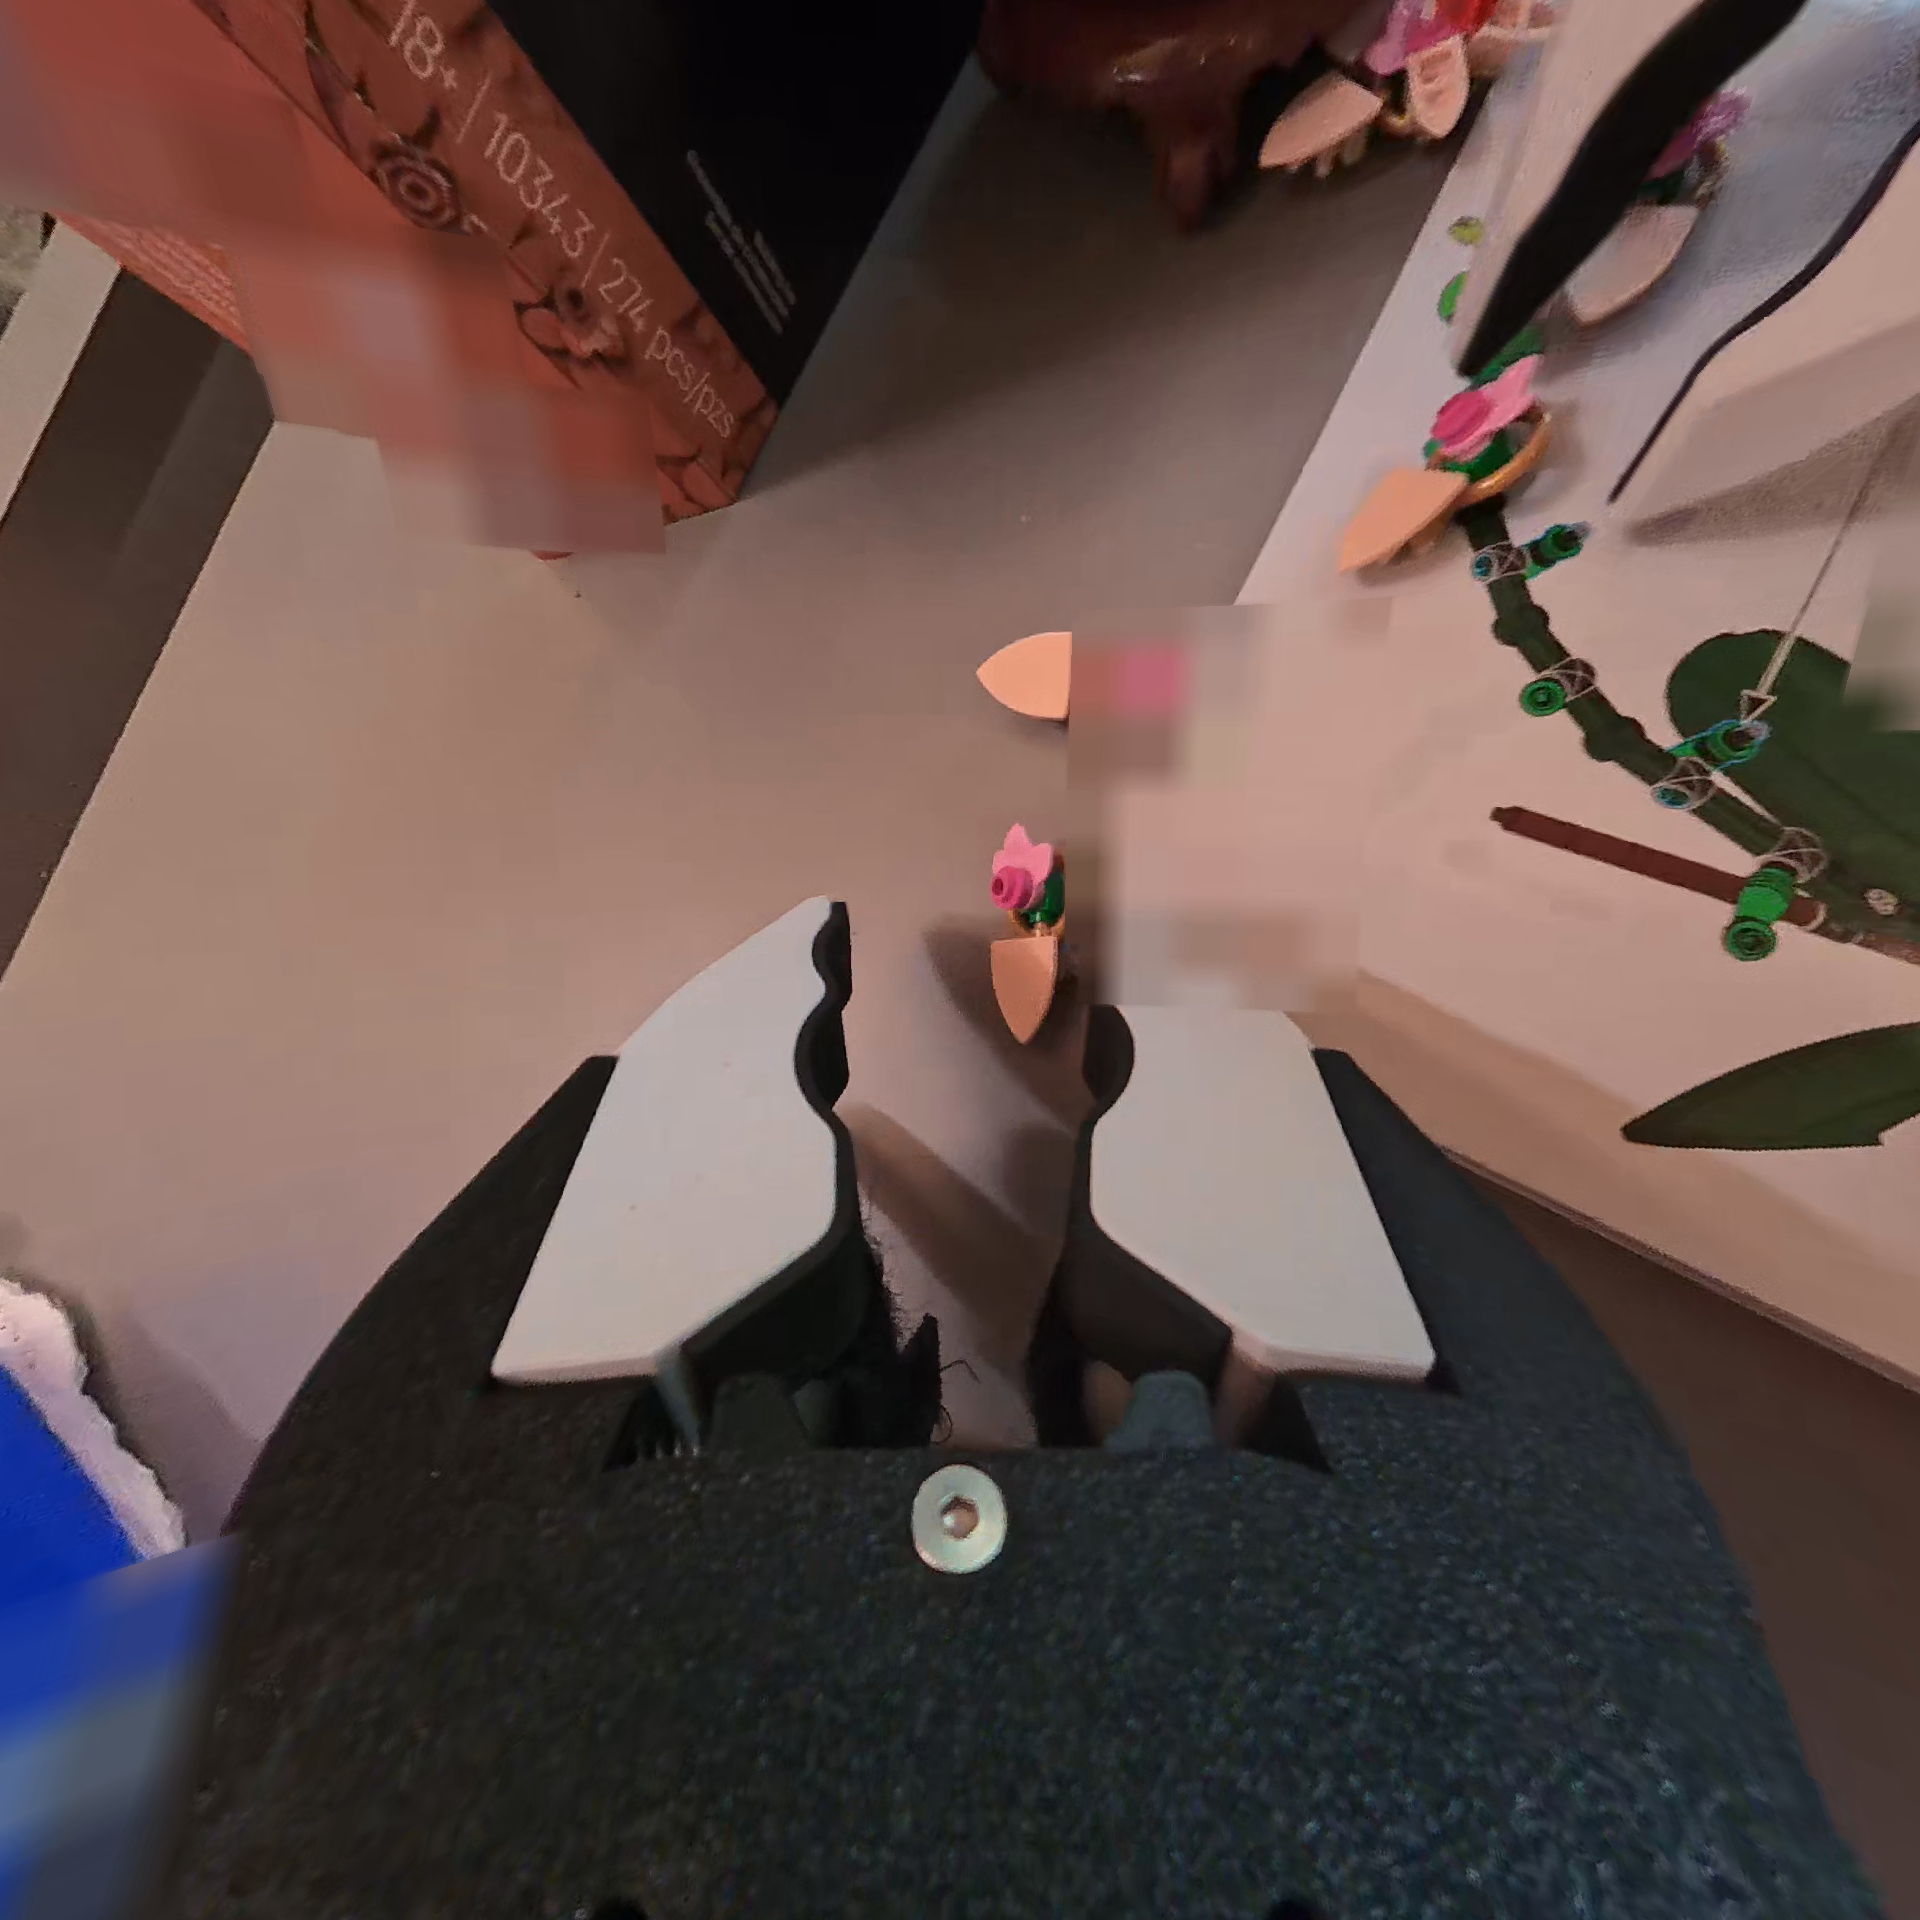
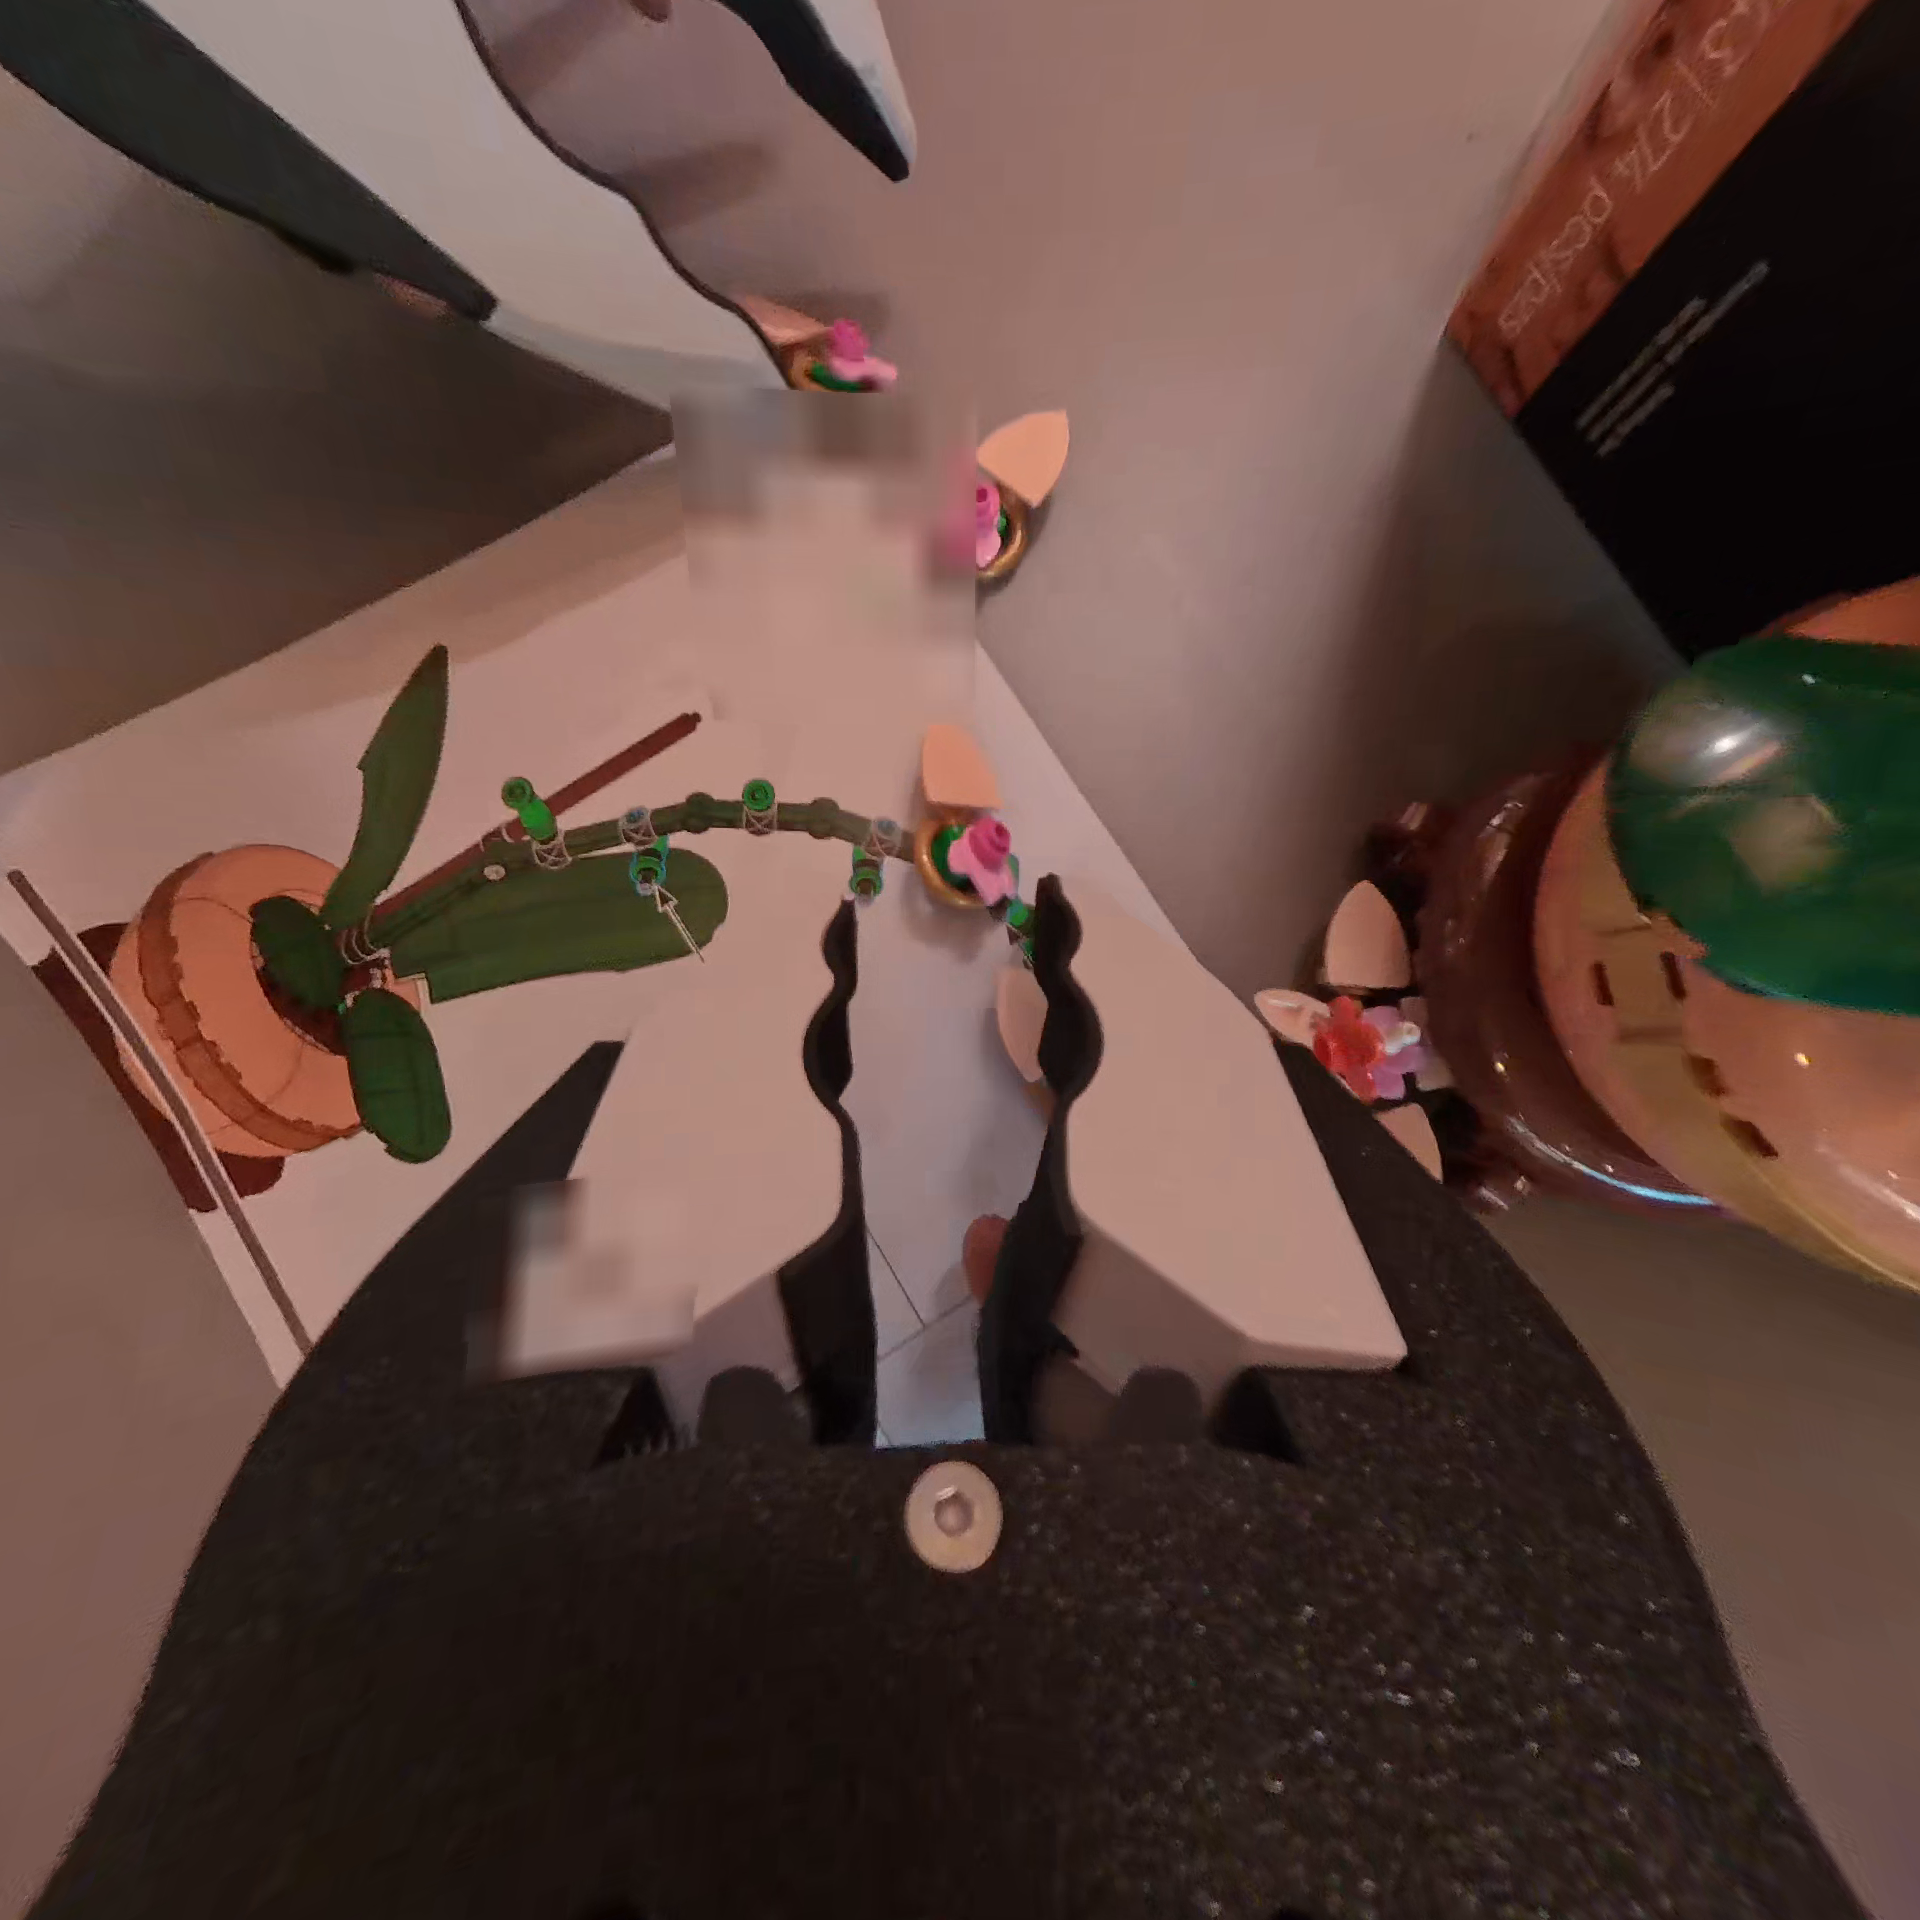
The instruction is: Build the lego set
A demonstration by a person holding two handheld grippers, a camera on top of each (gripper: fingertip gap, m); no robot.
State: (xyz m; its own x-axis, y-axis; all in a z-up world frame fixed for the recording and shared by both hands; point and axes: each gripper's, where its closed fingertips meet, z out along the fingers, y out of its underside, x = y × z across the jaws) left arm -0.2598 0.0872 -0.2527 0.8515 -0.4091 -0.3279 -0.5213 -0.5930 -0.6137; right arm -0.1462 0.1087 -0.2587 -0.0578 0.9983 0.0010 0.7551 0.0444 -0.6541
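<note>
1. At the far left of the left wrist view, a pink and black box (image 1: 582, 260) stands on the grey table (image 1: 416, 831).
2. The left gripper (image 1: 966, 987) hovers over the table with its fingers spread and nothing pinched. A small flower piece (image 1: 1023, 914), pink bloom over a peach petal, lies just beyond them, close to the right finger; whether it touches cannot be told.
3. A loose peach petal (image 1: 1029, 675) lies farther off.
4. To the right lies an instruction sheet (image 1: 1351, 831) printed with a green stem.
5. The right gripper (image 2: 951, 935) hangs over that sheet, fingers apart, gripping nothing. Another flower piece (image 2: 971, 857) lies just beyond its tips.
6. Far right, a brick-built pot (image 2: 1662, 987) stands.
</note>
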